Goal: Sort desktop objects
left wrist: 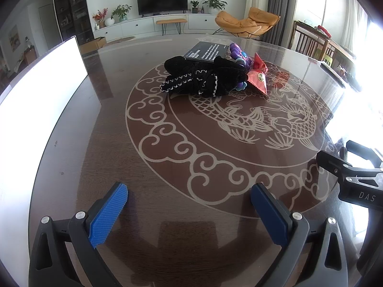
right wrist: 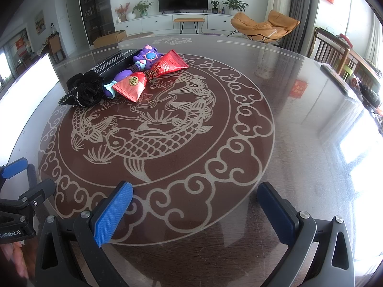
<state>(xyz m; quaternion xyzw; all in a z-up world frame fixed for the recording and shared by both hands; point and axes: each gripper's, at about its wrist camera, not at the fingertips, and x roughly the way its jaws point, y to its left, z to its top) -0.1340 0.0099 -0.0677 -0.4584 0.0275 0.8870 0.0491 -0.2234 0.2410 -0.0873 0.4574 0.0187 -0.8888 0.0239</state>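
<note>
Left wrist view: left gripper gapes wide, holding nothing, over the table. Right gripper likewise wide and empty. The pile — black cloth, box, purple toy, red bow — lies well beyond both.

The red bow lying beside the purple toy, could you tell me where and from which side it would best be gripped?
Probably at the pinched, cord-wrapped waist of the red bow, where it is narrowest. The right gripper, now open, could come from above on the near right side, since the purple toy and black pouch crowd its left and far sides.
</note>
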